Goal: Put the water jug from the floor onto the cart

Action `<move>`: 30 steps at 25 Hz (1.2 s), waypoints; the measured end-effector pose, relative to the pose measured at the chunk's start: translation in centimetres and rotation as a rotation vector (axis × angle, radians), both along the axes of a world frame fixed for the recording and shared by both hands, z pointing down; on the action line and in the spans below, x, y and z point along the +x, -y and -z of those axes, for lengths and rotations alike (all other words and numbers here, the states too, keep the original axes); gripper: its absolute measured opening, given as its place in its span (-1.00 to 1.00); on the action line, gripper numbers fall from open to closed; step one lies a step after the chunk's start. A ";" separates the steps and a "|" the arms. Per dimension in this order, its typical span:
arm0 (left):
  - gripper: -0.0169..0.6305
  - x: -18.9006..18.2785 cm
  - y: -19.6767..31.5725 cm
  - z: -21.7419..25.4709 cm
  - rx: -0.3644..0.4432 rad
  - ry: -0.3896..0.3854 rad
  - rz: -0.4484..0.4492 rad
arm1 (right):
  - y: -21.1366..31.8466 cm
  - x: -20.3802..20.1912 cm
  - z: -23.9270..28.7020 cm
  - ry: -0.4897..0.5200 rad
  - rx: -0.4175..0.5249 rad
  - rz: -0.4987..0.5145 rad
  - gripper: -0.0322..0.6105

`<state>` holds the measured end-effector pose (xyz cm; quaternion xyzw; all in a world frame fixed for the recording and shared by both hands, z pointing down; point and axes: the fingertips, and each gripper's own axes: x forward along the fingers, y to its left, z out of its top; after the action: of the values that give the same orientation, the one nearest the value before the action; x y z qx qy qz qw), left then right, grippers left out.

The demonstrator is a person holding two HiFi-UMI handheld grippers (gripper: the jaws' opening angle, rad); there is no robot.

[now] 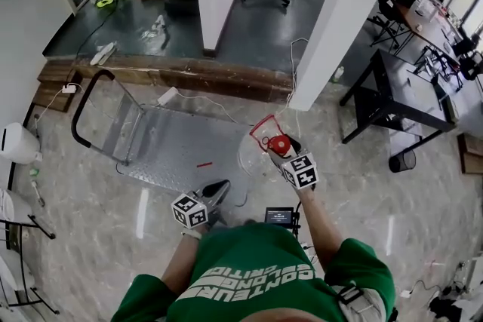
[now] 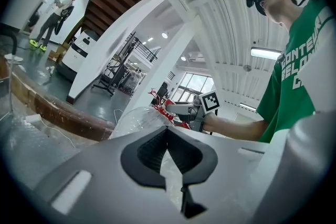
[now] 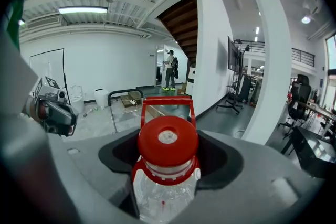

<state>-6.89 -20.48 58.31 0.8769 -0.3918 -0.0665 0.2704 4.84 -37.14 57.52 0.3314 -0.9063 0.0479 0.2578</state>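
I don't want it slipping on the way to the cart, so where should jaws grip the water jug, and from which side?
Take the water jug by the neck just under its red cap, coming in from the side. The cap and collar flare wider than the neck, so they catch on the jaws; the clear body looks too wide.
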 end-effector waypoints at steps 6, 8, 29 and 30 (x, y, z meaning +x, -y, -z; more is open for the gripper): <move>-0.93 -4.3 0.8 -0.6 -0.009 -0.016 0.033 | 0.3 -4.6 -0.6 -0.004 -0.027 0.041 0.03; -0.93 -5.7 1.1 -0.7 -0.011 -0.026 0.046 | 0.5 -6.3 -0.8 -0.014 -0.034 0.059 0.03; -0.93 -19.2 1.8 -4.9 -0.116 -0.110 0.171 | 0.7 -21.9 -8.7 -0.173 -0.155 0.230 0.03; -0.93 -19.4 2.0 -5.0 -0.116 -0.112 0.169 | 0.7 -22.4 -9.2 -0.181 -0.162 0.236 0.03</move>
<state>-26.31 -22.45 63.34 0.8185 -0.4517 -0.1152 0.3357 -17.58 -37.84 66.70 0.2037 -0.9053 0.0600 0.3680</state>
